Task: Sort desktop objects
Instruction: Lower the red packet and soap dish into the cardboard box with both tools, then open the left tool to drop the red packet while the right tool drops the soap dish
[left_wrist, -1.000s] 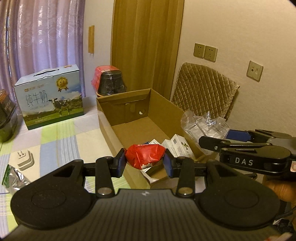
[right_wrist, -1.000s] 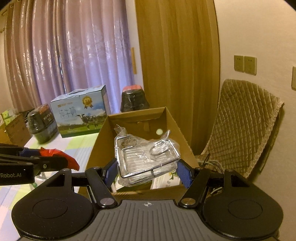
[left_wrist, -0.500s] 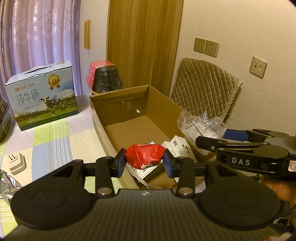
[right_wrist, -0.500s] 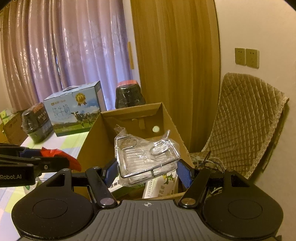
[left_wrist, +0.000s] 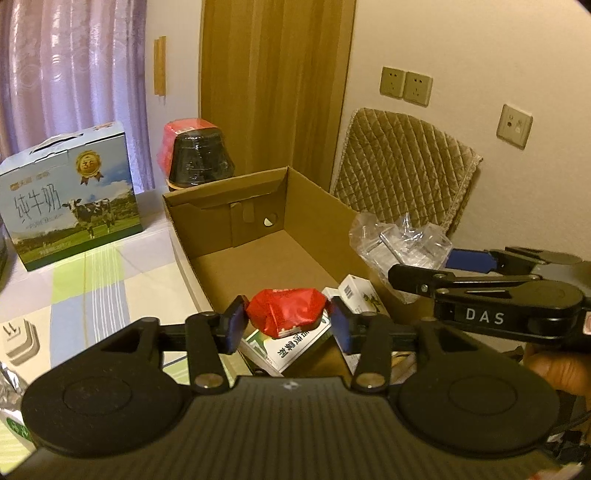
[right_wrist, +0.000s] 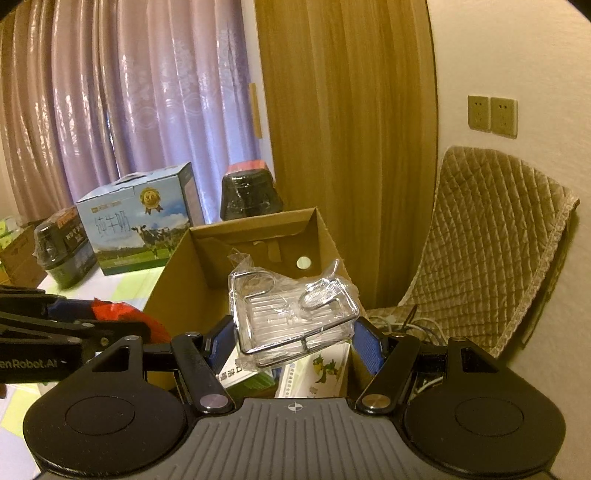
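Red foil crinkles between the pads of my left gripper, which is clamped on a red snack packet held just above the near end of the open cardboard box, so a release should drop it beside the small white cartons already lying there. To the right, my right gripper squeezes a clear plastic-wrapped wire rack by its sides, raised over the same box, probably because it belongs in there too

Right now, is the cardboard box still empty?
No: small printed cartons already lie in the near end of the cardboard box, below the left gripper.
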